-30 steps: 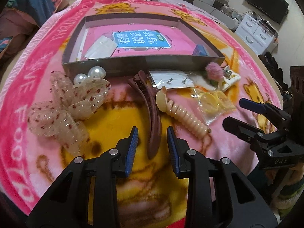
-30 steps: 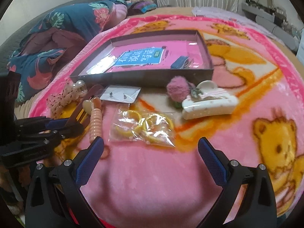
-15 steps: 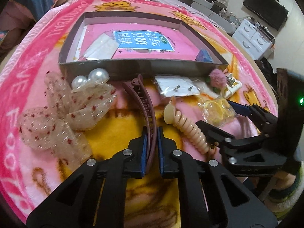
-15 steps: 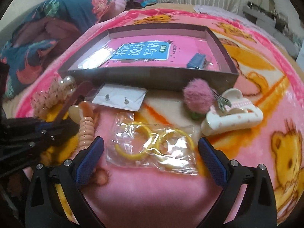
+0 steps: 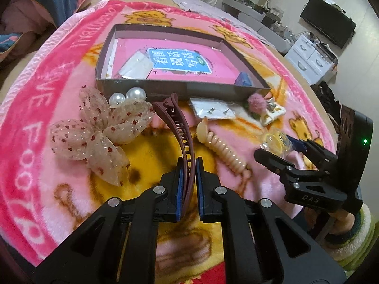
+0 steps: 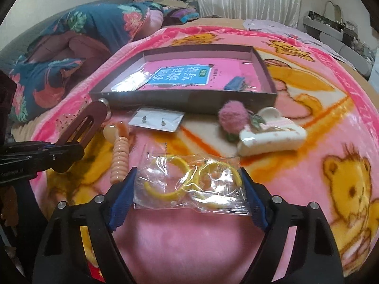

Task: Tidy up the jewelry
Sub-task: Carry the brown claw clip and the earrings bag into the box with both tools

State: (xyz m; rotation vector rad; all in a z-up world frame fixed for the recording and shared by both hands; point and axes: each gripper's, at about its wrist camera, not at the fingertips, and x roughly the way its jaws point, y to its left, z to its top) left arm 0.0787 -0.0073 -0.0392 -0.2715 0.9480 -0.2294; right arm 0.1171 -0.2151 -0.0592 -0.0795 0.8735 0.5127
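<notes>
Early stage — box [image 6: 189,98] beyond both claws holds only small packet and blue piece.

Left gripper [image 5: 188,169] clamped on brown hair clip [image 5: 180,127]; far end tilted up.

Right gripper [image 6: 188,189] closing around bagged yellow hoops [image 6: 191,182] — pad contact unclear.

Bow [image 5: 99,132], pearls, spiral clip, earring card, white claw clip left outside.

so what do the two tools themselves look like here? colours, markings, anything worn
Both are matte black plastic with angular, cut-out fingers, blue ribbed pads on the inner faces and silver screw heads at the joints. The left tool matches the right tool. Seen from the left wrist, the right tool's body carries white lettering, a green indicator light, and a fuzzy pale-green cuff shows below it.
</notes>
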